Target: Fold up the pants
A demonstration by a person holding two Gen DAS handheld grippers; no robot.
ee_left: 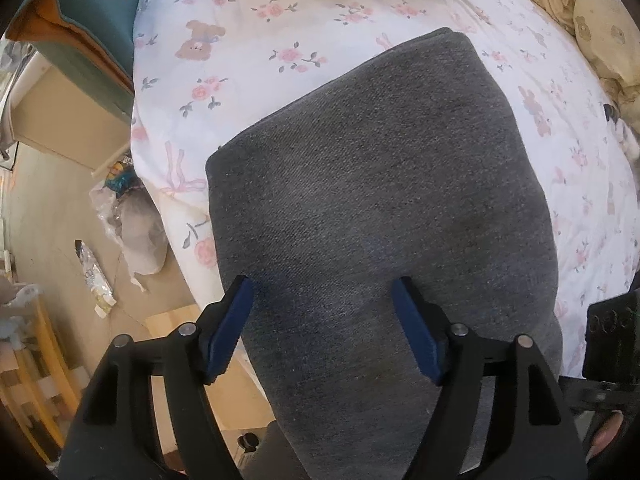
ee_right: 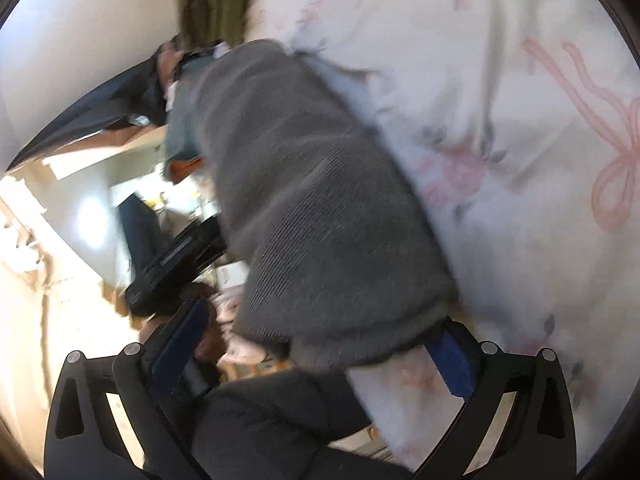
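Left gripper (ee_left: 322, 292) has its jaws apart, empty, over the near end of the grey pants (ee_left: 380, 200); these lie folded on the floral bedsheet (ee_left: 248, 52), long axis running from bottom centre toward the upper middle of the frame. Right gripper (ee_right: 320, 320) is also spread, holding nothing, the pants' near edge between its fingers. We judge both about equally near, the pants straight ahead.

Soft daylight lit the left wrist view sharply; the right wrist view was motion-blurred, glaring at left, both fisheye-bent.
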